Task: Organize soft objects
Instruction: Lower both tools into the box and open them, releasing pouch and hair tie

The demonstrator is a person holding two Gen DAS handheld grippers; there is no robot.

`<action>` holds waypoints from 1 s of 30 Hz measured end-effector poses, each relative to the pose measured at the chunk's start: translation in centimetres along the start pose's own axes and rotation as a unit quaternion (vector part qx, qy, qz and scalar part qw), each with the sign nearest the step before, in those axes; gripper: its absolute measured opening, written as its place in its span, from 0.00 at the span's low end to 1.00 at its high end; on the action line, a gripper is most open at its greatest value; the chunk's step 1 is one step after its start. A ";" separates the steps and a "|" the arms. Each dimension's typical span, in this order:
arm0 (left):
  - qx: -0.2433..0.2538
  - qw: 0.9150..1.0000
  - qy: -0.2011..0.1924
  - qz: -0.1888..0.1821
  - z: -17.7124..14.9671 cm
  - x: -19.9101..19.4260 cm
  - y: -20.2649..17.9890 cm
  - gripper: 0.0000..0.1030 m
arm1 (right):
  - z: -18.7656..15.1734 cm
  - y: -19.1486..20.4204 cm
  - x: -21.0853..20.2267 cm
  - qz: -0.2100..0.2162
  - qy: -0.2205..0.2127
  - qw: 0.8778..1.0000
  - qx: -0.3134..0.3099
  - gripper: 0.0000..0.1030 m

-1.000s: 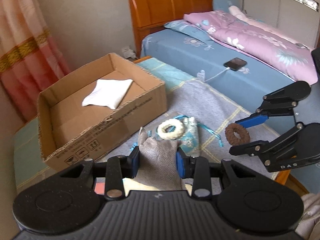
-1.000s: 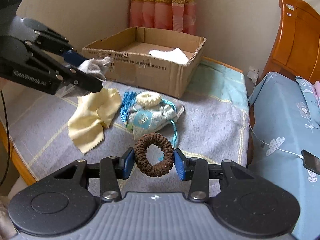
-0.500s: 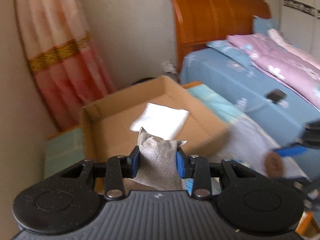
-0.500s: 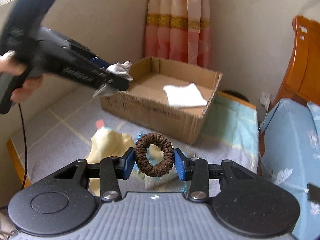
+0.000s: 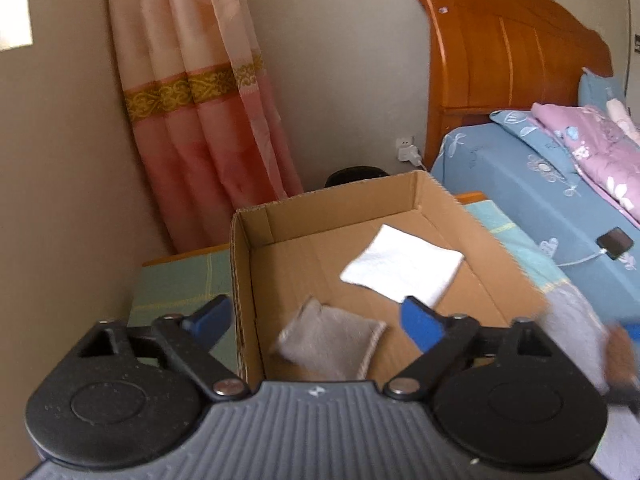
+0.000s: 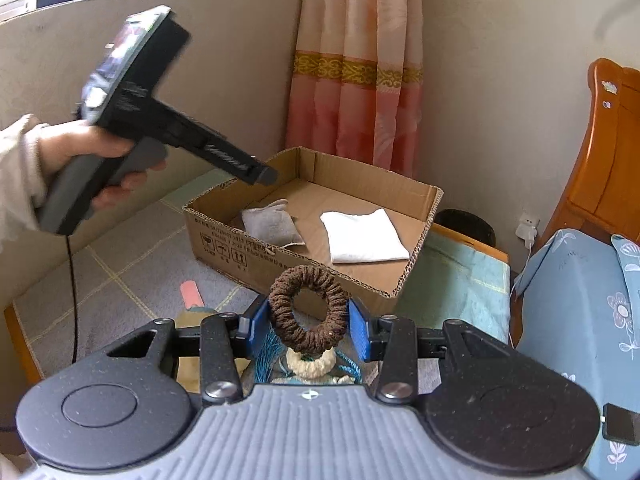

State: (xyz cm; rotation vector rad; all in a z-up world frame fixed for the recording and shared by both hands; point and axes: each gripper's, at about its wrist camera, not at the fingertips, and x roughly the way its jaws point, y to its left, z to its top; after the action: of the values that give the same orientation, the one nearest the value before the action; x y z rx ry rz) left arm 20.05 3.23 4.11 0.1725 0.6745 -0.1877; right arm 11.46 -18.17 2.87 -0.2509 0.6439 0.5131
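Note:
A cardboard box (image 5: 256, 236) (image 6: 280, 252) stands on the table. A folded white cloth (image 5: 402, 266) (image 6: 362, 236) and a grey cloth (image 5: 330, 342) (image 6: 270, 226) lie inside it. My left gripper (image 5: 316, 318) is open and empty above the box's near end, over the grey cloth; it also shows in the right wrist view (image 6: 262, 174). My right gripper (image 6: 306, 322) is shut on a brown scrunchie (image 6: 306, 308), held in front of the box's near wall. A cream scrunchie (image 6: 308, 364) on a blue tasselled pouch (image 6: 268, 354) lies below it.
A pink striped curtain (image 5: 200, 120) and beige wall stand behind the box. A bed with blue sheet (image 5: 540, 184), wooden headboard (image 5: 508, 56) and a phone (image 5: 614, 242) is on the right. A pink item (image 6: 192, 294) lies on the grey table mat (image 6: 132, 268).
My left gripper moved over the box, opened and let go of the grey cloth, which now lies in the box. My right gripper rose toward the box with the brown scrunchie.

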 end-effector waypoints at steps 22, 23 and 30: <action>-0.072 0.990 0.024 0.120 -7.8 -7.7 2.0 0.98 | 14.0 -1.6 18.2 0.014 0.064 0.997 0.033 0.46; -0.077 0.989 0.025 0.123 -8.0 -7.6 2.2 0.98 | 14.5 -1.4 19.0 0.009 0.067 0.997 0.029 0.51; -0.089 0.988 0.026 0.125 -8.6 -7.9 3.0 0.98 | 15.5 -1.1 20.0 -0.003 0.051 0.998 0.044 0.93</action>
State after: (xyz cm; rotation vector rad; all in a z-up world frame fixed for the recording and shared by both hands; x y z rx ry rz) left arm 9.46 8.99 2.81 0.0894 0.7113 0.1176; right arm 33.56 -5.76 2.44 -0.1968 0.7633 0.4679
